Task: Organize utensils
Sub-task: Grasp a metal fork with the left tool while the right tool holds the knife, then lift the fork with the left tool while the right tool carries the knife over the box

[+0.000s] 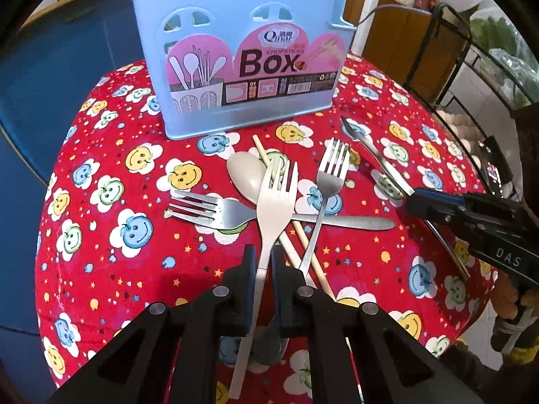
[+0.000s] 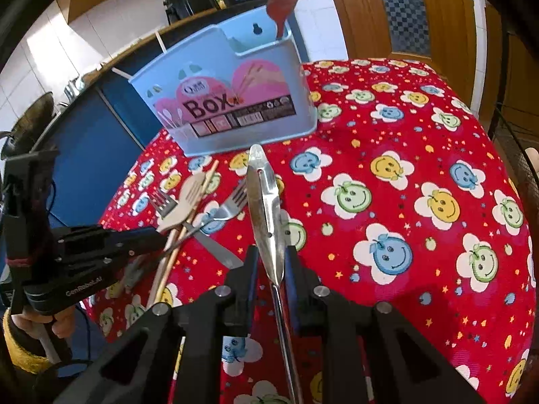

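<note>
We see the left gripper (image 1: 262, 262) clamped on the white fork (image 1: 274, 198). The right gripper (image 2: 272, 262) grips what looks like a steel peeler (image 2: 264, 202), near the blue box (image 2: 229, 101).

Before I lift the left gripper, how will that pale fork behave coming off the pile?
The pale fork looks like stiff, light plastic, so it should lift easily. The left gripper pinches its handle midway, so the head may droop. It overlaps the steel fork, which may get nudged.
</note>
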`<state>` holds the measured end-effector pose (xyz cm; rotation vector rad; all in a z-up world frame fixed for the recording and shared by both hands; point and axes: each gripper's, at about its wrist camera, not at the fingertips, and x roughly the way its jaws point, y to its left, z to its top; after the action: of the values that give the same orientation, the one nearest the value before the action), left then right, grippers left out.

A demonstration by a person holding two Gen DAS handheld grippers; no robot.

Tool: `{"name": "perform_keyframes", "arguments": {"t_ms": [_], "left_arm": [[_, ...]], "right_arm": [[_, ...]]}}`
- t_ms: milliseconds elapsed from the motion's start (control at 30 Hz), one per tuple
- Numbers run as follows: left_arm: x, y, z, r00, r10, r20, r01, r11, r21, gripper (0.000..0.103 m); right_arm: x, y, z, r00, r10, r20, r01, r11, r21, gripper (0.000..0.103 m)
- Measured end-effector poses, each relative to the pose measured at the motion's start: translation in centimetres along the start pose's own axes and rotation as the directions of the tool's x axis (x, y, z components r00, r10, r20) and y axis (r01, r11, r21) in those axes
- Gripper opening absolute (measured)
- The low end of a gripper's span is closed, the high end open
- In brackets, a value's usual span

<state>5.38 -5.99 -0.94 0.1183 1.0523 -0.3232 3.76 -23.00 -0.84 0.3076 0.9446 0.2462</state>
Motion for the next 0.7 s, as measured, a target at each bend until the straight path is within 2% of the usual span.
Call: {"name": "perform_keyframes", "arguments": {"t_ms": [267,433,700], "left_arm": [[1.0,-0.2,1.2,1.0,0.015,-0.023,-0.015,1.0,0.015,0.011],[1.4,-0.2,1.9,0.999,0.018,-0.034,-0.017,0.999,0.039,0.011],[1.8,0.9,2.6,0.998,-0.039,-0.044,0.039,0.999,-0.002,0.011]], "right_arm": [[0.4,-0.2,0.2,0.999,-0.021,-0.049,0.021,1.0,0.012,0.018],[0.9,0.6,1.2,0.996,-0.027,-0.082,0.025,0.999,-0.023,0.035],[2.9,0.9,3.5,0.989,-0.052,-0.141,0.045,0.998,-0.054,0.038]]}}
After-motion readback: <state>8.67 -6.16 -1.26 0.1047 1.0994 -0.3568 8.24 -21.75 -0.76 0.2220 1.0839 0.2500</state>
